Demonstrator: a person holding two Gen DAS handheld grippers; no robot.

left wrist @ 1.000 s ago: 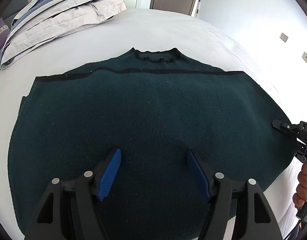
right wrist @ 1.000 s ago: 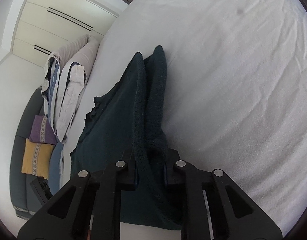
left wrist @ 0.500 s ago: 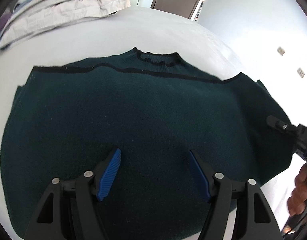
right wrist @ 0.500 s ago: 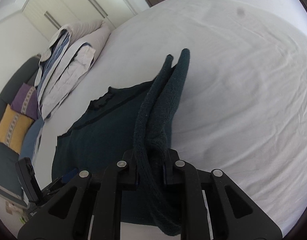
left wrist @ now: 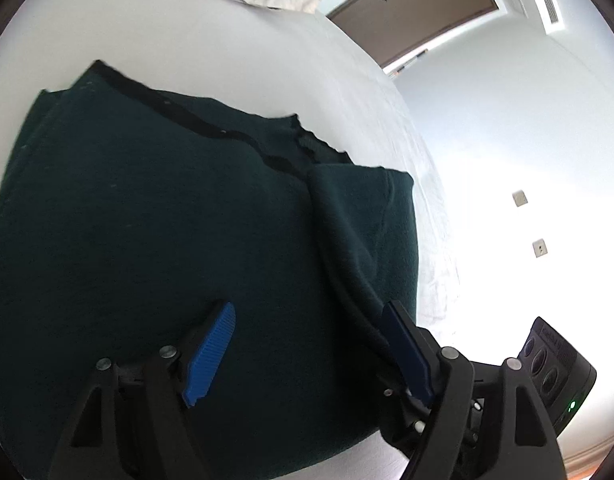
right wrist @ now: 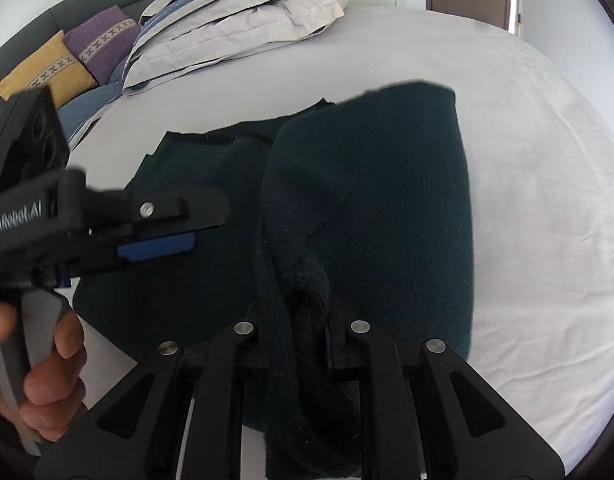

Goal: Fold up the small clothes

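Observation:
A dark green sweater (left wrist: 147, 220) with a black neck trim lies flat on the white bed (left wrist: 227, 52). Its right side (left wrist: 359, 216) is folded over the body. My left gripper (left wrist: 307, 344) is open, with blue pads, hovering over the lower hem. My right gripper (right wrist: 303, 312) is shut on the sweater's bunched edge (right wrist: 307, 280) and holds the folded flap (right wrist: 387, 200) over the body. The left gripper also shows in the right wrist view (right wrist: 159, 244), close to the left of the fold.
Pillows and folded bedding (right wrist: 235, 16) lie at the head of the bed, with purple and yellow cushions (right wrist: 67, 56) beside them. A brown door (left wrist: 411, 12) and a white wall with sockets (left wrist: 519, 198) stand beyond the bed.
My right gripper has carried the sweater's right side up and over to the left, onto the body. My left gripper has swung right, toward the fold.

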